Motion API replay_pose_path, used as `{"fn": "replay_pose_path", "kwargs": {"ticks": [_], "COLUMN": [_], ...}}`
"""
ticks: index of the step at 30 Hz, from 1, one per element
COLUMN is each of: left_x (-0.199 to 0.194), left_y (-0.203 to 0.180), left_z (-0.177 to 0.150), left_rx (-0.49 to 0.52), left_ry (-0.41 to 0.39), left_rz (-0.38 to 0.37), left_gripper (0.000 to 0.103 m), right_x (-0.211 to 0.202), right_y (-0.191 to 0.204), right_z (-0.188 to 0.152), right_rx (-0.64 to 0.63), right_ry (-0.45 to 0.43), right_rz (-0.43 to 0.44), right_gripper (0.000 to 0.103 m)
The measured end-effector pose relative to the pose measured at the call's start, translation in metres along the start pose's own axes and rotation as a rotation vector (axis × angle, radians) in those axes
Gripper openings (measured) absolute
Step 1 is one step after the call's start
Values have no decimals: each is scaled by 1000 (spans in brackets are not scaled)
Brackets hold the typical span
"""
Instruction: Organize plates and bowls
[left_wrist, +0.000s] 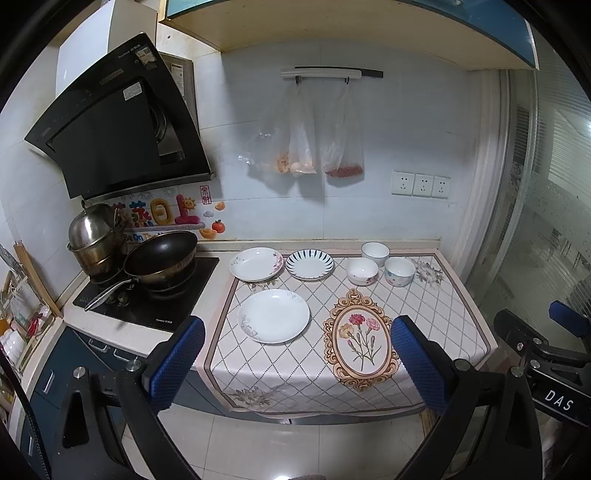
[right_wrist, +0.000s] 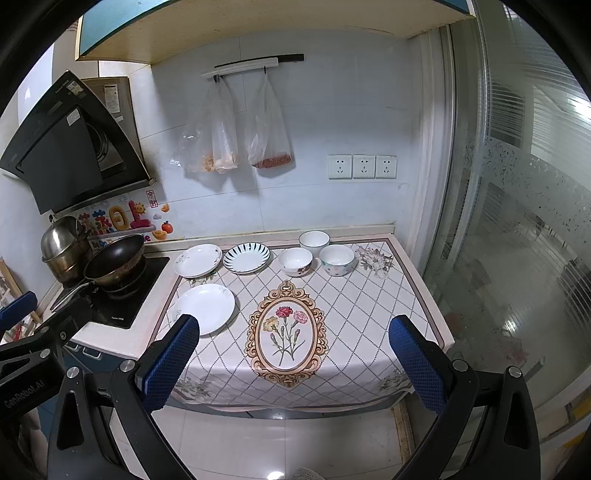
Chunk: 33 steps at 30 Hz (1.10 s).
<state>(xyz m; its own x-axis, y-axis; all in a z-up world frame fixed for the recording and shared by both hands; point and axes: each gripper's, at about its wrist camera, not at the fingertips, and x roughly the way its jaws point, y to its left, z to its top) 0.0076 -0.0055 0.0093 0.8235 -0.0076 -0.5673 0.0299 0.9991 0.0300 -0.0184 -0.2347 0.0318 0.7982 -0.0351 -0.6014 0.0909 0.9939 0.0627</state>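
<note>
Three plates lie on the cloth-covered counter (left_wrist: 443, 317): a white floral plate (left_wrist: 273, 316) (right_wrist: 204, 308) nearest me, a second floral plate (left_wrist: 256, 263) (right_wrist: 198, 260) behind it, and a blue-striped plate (left_wrist: 309, 264) (right_wrist: 246, 257) to its right. Three small bowls cluster at the back right: a white one (left_wrist: 375, 253) (right_wrist: 314, 242), a pink-flowered one (left_wrist: 362, 270) (right_wrist: 295, 261) and a pastel-patterned one (left_wrist: 399, 271) (right_wrist: 336, 260). My left gripper (left_wrist: 297, 363) and right gripper (right_wrist: 293, 363) both hang open in front of the counter, off its front edge, holding nothing.
A black wok (left_wrist: 160, 258) and a steel pot (left_wrist: 94, 236) sit on the hob at the left, under a range hood (left_wrist: 118, 122). Plastic bags (left_wrist: 303, 140) hang on the back wall. A glass sliding door (right_wrist: 517, 221) bounds the right side. Tiled floor lies below.
</note>
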Motion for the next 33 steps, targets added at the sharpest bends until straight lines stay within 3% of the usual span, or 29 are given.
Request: {"fn": "replay_pose_path", "kwargs": {"ticks": [33], "left_x": [7], "left_y": [6], "left_z": [-1], "left_rx": [-1], "left_ry": [-4], "left_rz": [1], "left_gripper": [103], "right_x": [9], "right_y": [5], "right_z": [0], "right_rx": [11], "right_ry": [-6], "right_rz": [4], "right_gripper": [103]}}
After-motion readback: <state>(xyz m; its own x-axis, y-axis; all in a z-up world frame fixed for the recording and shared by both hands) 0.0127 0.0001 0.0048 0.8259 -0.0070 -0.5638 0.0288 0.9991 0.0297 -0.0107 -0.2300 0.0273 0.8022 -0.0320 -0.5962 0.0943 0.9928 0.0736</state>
